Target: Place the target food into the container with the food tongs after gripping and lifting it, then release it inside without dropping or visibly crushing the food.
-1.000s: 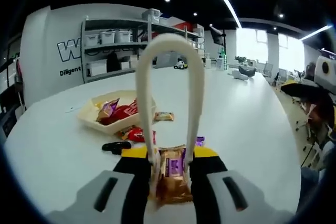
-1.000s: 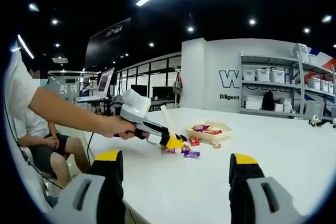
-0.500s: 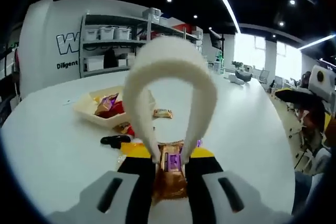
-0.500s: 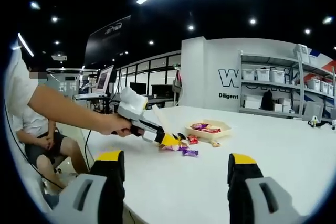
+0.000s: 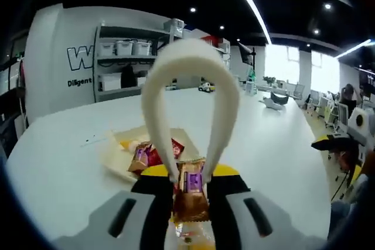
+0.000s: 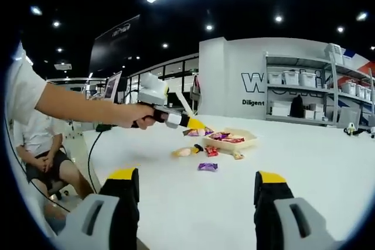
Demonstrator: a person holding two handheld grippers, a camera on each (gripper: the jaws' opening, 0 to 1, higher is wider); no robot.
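My left gripper point(image 5: 190, 175) is shut on white food tongs point(image 5: 190, 80), whose looped end rises up the left gripper view. The tong tips pinch a brown-and-purple wrapped candy point(image 5: 190, 194), held in the air. Just behind it lies the beige tray point(image 5: 120, 144) with red and purple candies point(image 5: 146, 155) inside. In the right gripper view a hand holds the left gripper point(image 6: 176, 120) above the table, its tip next to the tray point(image 6: 253, 139). My right gripper point(image 6: 196, 182) stands open and empty, well short of the tray.
Loose candies lie on the white table: a purple one point(image 6: 207, 167), a yellowish one point(image 6: 183, 151), a red one point(image 6: 211, 151) and a small one point(image 6: 237, 156). A seated person point(image 6: 41, 156) is at the table's left end. Shelving point(image 6: 304, 98) stands behind.
My left gripper has risen off the table with the candy in the tongs and moved to the tray's edge. The loose candies stay on the table. My right gripper stays open.
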